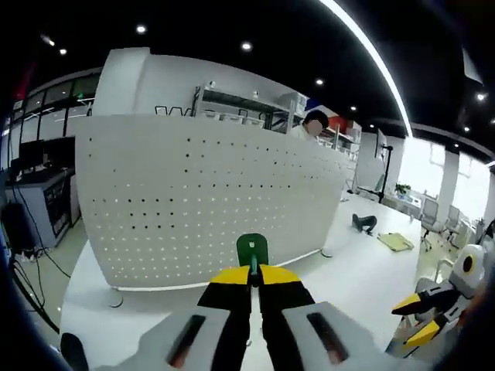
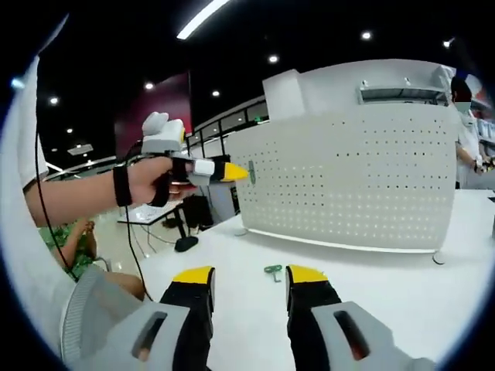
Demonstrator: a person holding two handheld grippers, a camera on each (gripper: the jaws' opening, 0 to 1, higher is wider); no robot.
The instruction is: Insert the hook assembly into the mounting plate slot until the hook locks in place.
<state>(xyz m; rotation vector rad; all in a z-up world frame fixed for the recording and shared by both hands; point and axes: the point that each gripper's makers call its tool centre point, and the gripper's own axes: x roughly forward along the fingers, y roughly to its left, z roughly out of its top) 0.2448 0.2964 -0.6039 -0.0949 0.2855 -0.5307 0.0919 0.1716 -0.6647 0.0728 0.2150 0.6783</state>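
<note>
Hook assembly (image 1: 252, 249), green, is sitting pinched between the closed yellow-tipped fingers (image 1: 232, 275) of the left gripper (image 1: 252, 277), its rounded top poking up above them toward twelve o'clock in the left gripper view. Beyond it the mounting plate (image 1: 209, 201), a white perforated panel with rows of small holes, is standing upright on the white tabletop (image 1: 340, 270) on small feet, curving across the middle of that view. At four o'clock the right gripper (image 1: 414, 318) is coming into the picture, its yellow tips apart.

In the right gripper view the right gripper (image 2: 249, 277) is showing its two fingers (image 2: 192, 276) spread wide at six o'clock, gripping nothing. Between them, farther off on the tabletop (image 2: 371, 270), a second small green hook piece (image 2: 273, 271) is lying flat, apart from both fingers. The mounting plate (image 2: 348, 185) is standing at two o'clock. At ten o'clock a person's hand (image 2: 151, 182), wearing a dark wrist strap, is holding the left gripper (image 2: 240, 171) up in the air, its yellow tips pointing at the plate's near edge with a sliver of green (image 2: 251, 171) at their end, just beside the panel; whether it is touching the plate I cannot tell
</note>
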